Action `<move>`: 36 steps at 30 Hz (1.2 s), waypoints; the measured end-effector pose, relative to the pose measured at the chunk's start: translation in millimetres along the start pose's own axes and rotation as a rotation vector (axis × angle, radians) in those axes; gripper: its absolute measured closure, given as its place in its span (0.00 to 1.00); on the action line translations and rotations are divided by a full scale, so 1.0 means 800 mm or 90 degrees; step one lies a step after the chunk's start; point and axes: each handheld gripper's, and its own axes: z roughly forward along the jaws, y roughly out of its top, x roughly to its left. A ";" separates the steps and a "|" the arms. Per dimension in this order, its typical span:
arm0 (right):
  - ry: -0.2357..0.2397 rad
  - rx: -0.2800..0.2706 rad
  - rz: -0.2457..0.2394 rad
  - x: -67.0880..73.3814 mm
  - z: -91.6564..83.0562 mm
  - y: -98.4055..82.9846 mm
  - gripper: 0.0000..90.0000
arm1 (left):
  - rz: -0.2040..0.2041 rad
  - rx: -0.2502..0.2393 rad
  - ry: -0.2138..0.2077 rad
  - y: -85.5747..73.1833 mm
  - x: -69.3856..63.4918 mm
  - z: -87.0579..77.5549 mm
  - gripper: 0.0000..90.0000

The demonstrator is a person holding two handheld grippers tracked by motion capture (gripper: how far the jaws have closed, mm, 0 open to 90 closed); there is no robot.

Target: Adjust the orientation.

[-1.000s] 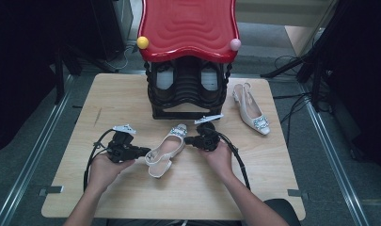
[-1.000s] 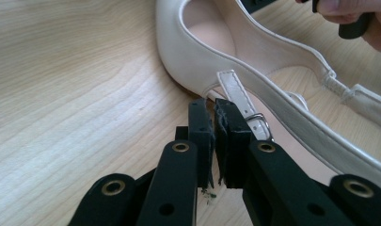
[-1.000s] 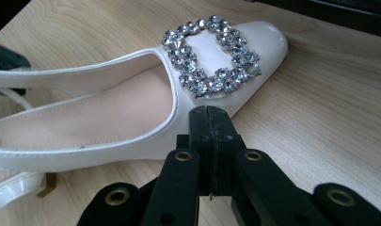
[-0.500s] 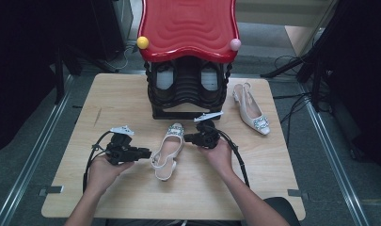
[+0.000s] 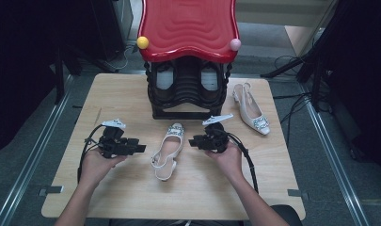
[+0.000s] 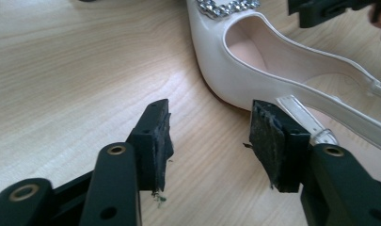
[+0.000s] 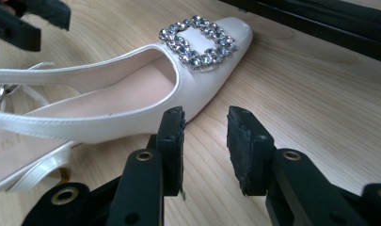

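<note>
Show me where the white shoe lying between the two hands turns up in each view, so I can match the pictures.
High view: the white shoe lies at the centre of the table, between the hands, toe toward the red-topped rack.
Left gripper view: upper right, beyond the open claw.
Right gripper view: upper left, toe pointing right.
Shared landmark: the rhinestone buckle on its toe, seen in all three.
</note>
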 end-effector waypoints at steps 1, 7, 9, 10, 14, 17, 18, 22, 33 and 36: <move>0.000 -0.007 0.003 0.000 -0.003 -0.001 0.75 | 0.001 -0.001 0.001 0.001 0.002 0.000 0.51; -0.021 -0.026 0.013 -0.011 -0.029 -0.010 0.74 | -0.004 -0.013 -0.004 0.006 0.013 0.005 0.50; -0.026 -0.031 0.023 -0.015 -0.039 -0.012 0.78 | -0.006 -0.012 -0.004 0.007 0.016 0.007 0.50; -0.027 -0.036 0.027 -0.016 -0.045 -0.013 0.80 | -0.007 -0.011 -0.007 0.007 0.017 0.008 0.50; -0.051 -0.055 0.032 -0.022 -0.071 -0.017 0.90 | -0.001 -0.002 -0.004 0.014 0.019 0.011 0.49; -0.056 -0.067 0.057 -0.029 -0.083 -0.020 0.95 | 0.002 -0.009 -0.005 0.017 0.017 0.012 0.49; -0.056 -0.075 0.067 -0.033 -0.089 -0.021 0.97 | 0.004 -0.008 -0.004 0.017 0.017 0.012 0.49; -0.071 -0.090 0.072 -0.042 -0.105 -0.021 1.00 | 0.006 -0.006 0.004 0.018 0.018 0.013 0.49; -0.107 -0.096 0.105 -0.071 -0.120 -0.025 1.00 | 0.006 -0.004 0.003 0.017 0.019 0.013 0.49; -0.117 -0.098 0.117 -0.081 -0.126 -0.025 1.00 | 0.005 -0.005 0.001 0.017 0.019 0.012 0.49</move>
